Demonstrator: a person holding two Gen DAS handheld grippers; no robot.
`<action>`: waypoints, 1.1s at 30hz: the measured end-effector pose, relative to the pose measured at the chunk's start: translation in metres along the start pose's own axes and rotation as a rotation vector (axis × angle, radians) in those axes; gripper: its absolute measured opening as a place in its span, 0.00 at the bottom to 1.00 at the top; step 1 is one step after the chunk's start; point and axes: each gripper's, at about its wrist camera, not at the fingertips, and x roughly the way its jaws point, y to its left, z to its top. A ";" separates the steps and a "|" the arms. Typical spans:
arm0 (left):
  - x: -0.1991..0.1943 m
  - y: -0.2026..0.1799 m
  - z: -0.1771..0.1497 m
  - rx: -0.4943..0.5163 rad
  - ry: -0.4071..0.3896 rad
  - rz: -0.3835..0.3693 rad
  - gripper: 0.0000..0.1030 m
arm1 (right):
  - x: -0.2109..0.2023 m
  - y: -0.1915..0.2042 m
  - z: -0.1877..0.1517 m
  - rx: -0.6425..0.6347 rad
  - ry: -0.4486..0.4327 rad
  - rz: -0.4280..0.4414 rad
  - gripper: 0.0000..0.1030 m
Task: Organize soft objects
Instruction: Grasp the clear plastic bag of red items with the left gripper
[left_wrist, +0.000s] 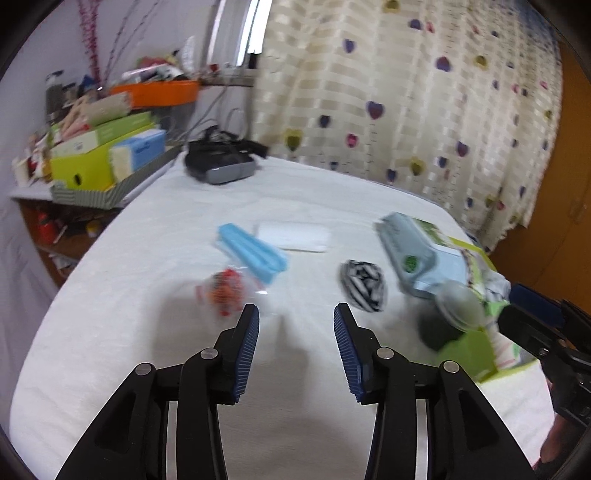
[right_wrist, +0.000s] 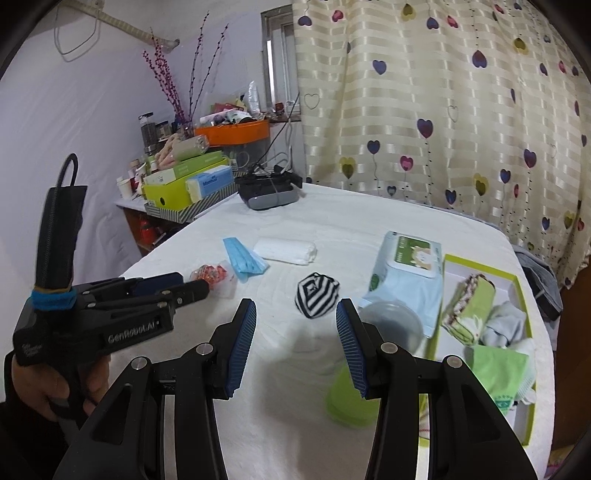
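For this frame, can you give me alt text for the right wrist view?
The open right claw hovers over a white table, aimed at a striped sock ball. Beyond lie blue masks, a white towel and a wipes pack; a green box of folded cloths sits right. The left claw enters from the left.

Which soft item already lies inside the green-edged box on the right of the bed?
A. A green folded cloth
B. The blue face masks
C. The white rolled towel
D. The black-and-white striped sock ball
A: the green folded cloth lies inside the green-edged box, while the sock ball, masks and towel lie out on the white sheet.
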 end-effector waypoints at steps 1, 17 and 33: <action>0.003 0.005 0.001 -0.012 0.005 0.007 0.41 | 0.002 0.001 0.001 -0.002 0.003 0.002 0.45; 0.067 0.038 0.009 -0.049 0.101 0.090 0.52 | 0.033 0.009 0.012 -0.022 0.038 0.026 0.45; 0.098 0.042 0.006 -0.006 0.151 0.175 0.25 | 0.060 0.019 0.022 -0.034 0.066 0.054 0.45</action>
